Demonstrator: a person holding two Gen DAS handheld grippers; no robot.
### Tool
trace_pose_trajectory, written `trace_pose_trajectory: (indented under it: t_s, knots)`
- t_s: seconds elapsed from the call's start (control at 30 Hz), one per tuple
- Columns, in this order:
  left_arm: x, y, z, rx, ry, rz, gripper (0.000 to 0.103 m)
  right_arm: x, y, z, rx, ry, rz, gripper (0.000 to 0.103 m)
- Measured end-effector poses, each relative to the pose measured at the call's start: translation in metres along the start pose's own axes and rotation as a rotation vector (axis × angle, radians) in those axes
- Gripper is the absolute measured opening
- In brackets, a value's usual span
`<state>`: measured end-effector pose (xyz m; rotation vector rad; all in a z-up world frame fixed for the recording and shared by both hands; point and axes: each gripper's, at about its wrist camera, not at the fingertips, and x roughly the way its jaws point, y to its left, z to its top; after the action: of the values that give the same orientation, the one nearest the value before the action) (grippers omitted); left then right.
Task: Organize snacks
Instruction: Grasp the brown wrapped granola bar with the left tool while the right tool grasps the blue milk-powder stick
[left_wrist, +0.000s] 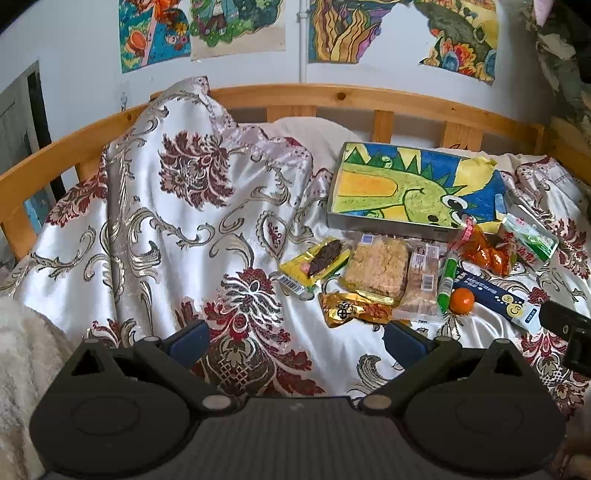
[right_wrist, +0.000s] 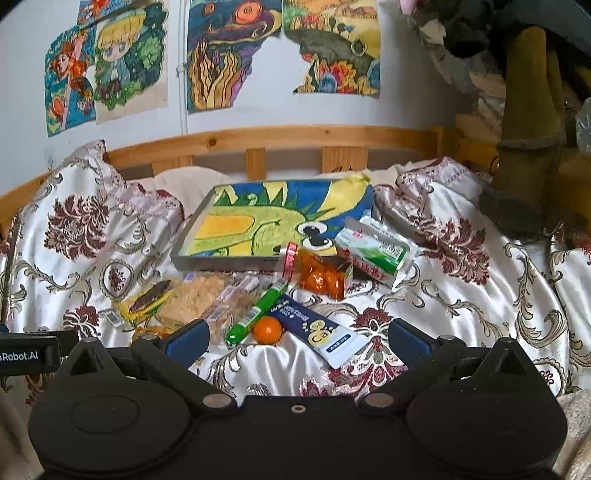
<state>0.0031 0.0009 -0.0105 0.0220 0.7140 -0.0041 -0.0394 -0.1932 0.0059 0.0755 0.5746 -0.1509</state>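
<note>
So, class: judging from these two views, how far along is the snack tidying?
Nothing looks done: the tray holds no snacks. Nothing is in hand: the left gripper and right gripper are open and empty. All is left: the orange, green tube and packets still lie on the bedspread.

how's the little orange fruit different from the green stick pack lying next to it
The orange fruit is round and unwrapped; the green stick pack is long, thin and wrapped. The fruit is plain orange; the stick pack is green with white print. Both lie side by side on the patterned bedspread, in front of the painted box.
</note>
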Motion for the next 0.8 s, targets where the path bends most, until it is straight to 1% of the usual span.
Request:
trace_pose_trajectory:
  t_s: [0.23, 0.4, 0.57, 0.8]
  knots:
    - [0.011, 0.003, 0.011, -0.003, 0.084, -0.010, 0.102, 0.009, 0.004, 0.008, 0.000, 0.082, 0.012, 0.102]
    - [0.022, 0.002, 0.021, 0.005, 0.126, -0.017, 0.102, 0.019, 0.003, 0.015, 0.000, 0.135, 0.038, 0.102]
    - [0.032, -0.001, 0.028, 0.016, 0.162, -0.029, 0.102, 0.028, 0.003, 0.021, -0.015, 0.153, 0.041, 0.102]
    - [0.044, -0.010, 0.036, 0.061, 0.182, -0.029, 0.102, 0.041, 0.000, 0.028, -0.018, 0.169, 0.057, 0.102]
